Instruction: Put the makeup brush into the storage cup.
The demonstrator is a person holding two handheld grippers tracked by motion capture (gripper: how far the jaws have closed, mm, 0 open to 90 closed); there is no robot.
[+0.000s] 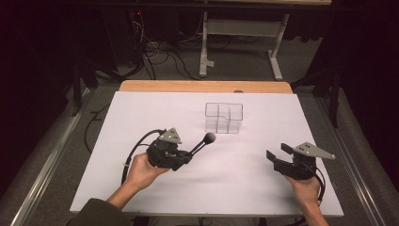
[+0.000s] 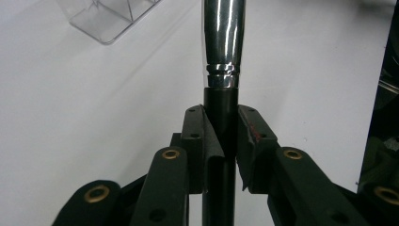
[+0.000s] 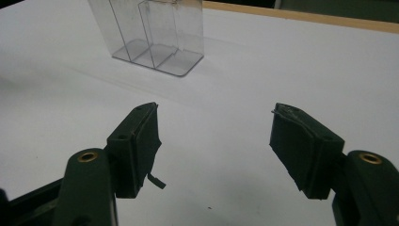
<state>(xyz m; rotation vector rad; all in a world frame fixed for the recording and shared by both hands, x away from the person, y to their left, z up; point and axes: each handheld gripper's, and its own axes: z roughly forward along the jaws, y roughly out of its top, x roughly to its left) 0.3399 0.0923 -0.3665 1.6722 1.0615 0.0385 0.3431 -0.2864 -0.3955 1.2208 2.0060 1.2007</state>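
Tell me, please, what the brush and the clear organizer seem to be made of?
The makeup brush has a shiny silver ferrule, probably polished metal since it mirrors light, above a black handle that may be plastic or painted wood. The clear organizer looks like hard transparent acrylic plastic: the table shows through its thin, glossy walls.

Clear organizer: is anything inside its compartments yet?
The clear organizer looks empty: its see-through walls show bare compartment floors. The makeup brush is outside it, clamped in the left gripper. Nothing appears covered.
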